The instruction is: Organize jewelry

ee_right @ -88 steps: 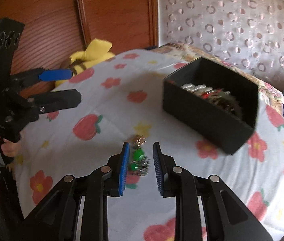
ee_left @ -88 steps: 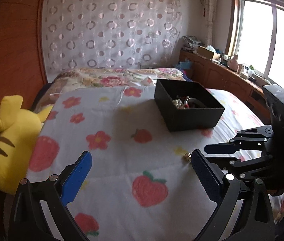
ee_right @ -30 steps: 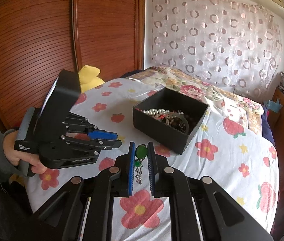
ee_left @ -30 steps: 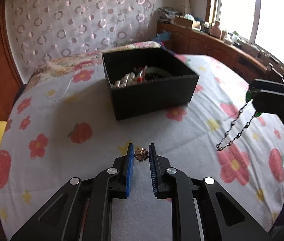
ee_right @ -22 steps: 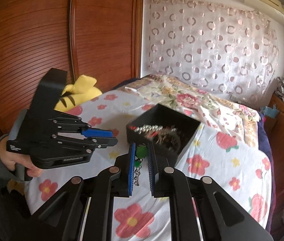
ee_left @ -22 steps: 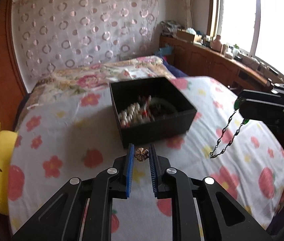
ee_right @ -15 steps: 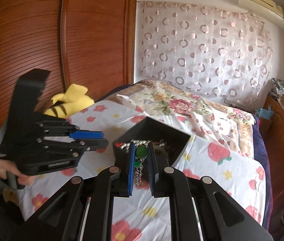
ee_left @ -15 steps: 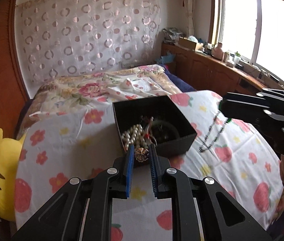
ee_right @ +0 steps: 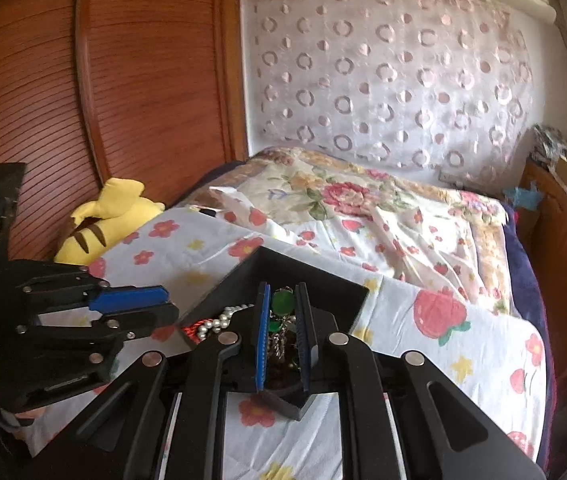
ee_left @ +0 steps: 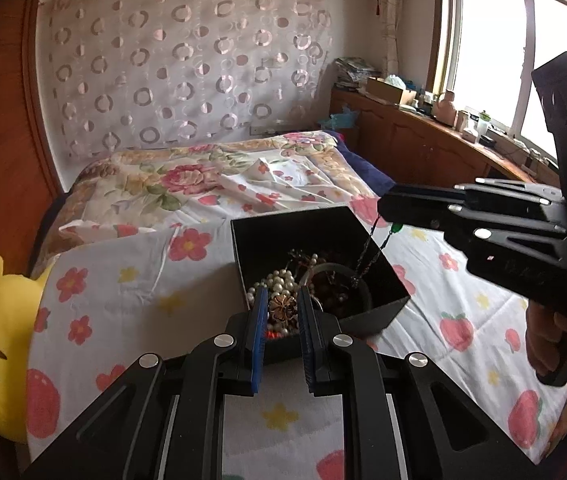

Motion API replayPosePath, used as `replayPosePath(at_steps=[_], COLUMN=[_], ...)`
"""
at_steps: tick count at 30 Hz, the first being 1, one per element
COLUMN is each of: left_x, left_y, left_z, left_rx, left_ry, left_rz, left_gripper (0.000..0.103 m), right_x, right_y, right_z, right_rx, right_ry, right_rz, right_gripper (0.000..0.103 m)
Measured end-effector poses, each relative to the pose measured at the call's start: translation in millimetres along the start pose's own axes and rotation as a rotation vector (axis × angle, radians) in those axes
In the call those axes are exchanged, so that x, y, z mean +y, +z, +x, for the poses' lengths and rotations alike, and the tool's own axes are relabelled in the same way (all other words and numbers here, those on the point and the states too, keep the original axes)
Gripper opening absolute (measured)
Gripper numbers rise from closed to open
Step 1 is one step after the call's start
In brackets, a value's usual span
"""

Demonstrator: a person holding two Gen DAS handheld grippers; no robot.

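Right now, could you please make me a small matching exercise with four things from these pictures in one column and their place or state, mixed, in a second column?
Things:
1. flower brooch
2. green-stone chain
3. pearl strand
4. yellow plush toy

Places or states:
A. lies inside the black box
B. rests at the bed's edge by the wooden wall
C. pinched in the left hand-held gripper
D. pinched in the right hand-held gripper, hanging over the box

Pairs: 1-C, 2-D, 3-A, 4-B

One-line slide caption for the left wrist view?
Left tool holds bronze flower-shaped ornament over open black jewelry box.
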State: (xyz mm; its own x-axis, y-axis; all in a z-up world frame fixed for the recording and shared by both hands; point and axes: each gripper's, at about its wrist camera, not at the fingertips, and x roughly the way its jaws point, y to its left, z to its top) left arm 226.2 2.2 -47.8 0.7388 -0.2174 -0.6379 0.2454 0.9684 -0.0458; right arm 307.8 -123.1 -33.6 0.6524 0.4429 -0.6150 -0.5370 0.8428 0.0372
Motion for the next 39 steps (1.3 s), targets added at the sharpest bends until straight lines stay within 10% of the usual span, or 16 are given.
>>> replayPosePath(at_steps=[4, 8, 10, 15, 22, 26, 39], left_x=[0.8, 0.6, 1.8, 2.8, -8.2, -15.5, -8.7], left_y=[7.0, 12.8, 13.8, 8.4, -11.8, -24.6, -77.5], left_z=[12.9, 25.2, 27.0, 16.3, -31.8, -63.9, -131.7], left_rx=[0.013, 0.019, 0.013, -0.03, -0.131, -0.172, -0.216], left_ry=[-0.002, 0.001, 0.008, 0.023, 0.082, 0.087, 0.169], left_rz=[-0.012, -0.024, -0.036, -0.067, -0.054, -0.038, -0.115], left_gripper=[0.014, 0.016, 0.04, 0.062, 0.094, 0.095, 0.095], right_x=[-7.1, -11.1, -14.3, -17.6, -0.7, 11.2, 34.0], right_y=[-2.7, -8.0, -11.5, -27.1, -56.1, -71.1, -122.1], right_z=[-0.1, -10.8, -18.3, -40.7, -90.5, -120.6, -156.6], right_rx=[-0.001, -0.013, -0.022, -0.062, -0.17, -0.244, -0.255], right_ry=[-0.009, -0.016, -0.02, -0.042, -0.123, -0.154, -0.216], right_rz=[0.035, 0.037, 0.045, 0.075, 0.105, 0.105, 0.161], right_gripper=[0.043, 0.045, 0.045, 0.051, 0.085, 0.101, 0.101])
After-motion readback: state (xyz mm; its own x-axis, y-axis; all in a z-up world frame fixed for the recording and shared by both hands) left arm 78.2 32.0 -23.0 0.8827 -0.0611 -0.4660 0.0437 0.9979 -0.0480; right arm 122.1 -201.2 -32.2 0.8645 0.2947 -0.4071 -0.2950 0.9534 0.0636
